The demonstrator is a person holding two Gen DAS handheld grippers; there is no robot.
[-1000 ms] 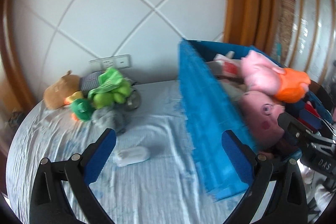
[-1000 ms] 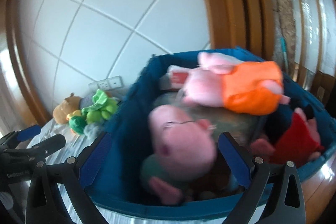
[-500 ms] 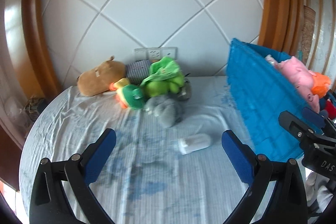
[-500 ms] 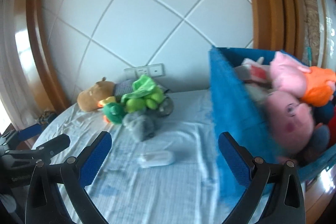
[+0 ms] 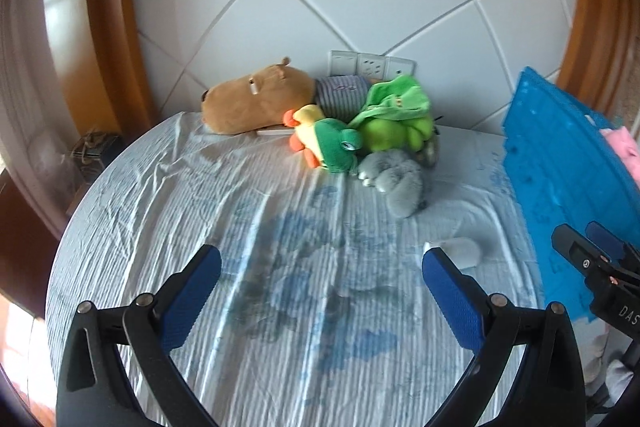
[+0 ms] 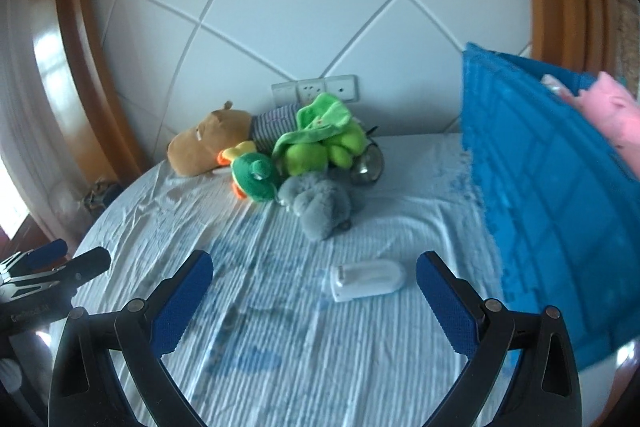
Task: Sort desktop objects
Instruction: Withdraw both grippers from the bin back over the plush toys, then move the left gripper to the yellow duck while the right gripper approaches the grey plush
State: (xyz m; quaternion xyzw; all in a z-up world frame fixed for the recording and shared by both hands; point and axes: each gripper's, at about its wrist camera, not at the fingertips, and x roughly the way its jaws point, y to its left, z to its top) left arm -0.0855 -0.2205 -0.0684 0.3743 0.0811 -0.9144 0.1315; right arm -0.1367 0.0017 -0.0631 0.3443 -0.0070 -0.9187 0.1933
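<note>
A heap of plush toys lies at the back of the table: a brown capybara (image 5: 256, 103) (image 6: 200, 143), a green frog duck (image 5: 332, 143) (image 6: 254, 177), a lime green plush (image 5: 394, 115) (image 6: 320, 143) and a grey plush (image 5: 394, 183) (image 6: 320, 203). A small white case (image 6: 366, 279) (image 5: 460, 251) lies in front of them. The blue fabric bin (image 5: 560, 183) (image 6: 540, 187) stands at the right with a pink plush (image 6: 612, 115) inside. My left gripper (image 5: 320, 283) and right gripper (image 6: 314, 285) are both open and empty above the cloth.
A wrinkled pale blue tablecloth (image 5: 240, 227) covers the round table. A white tiled wall with power sockets (image 5: 370, 65) is behind the toys. Wooden trim (image 5: 108, 27) stands at both sides. A metal round object (image 6: 366, 163) lies behind the grey plush.
Both views have swung left, away from the blue bin and toward the toy heap and open tablecloth. Both grippers stayed open and empty.
</note>
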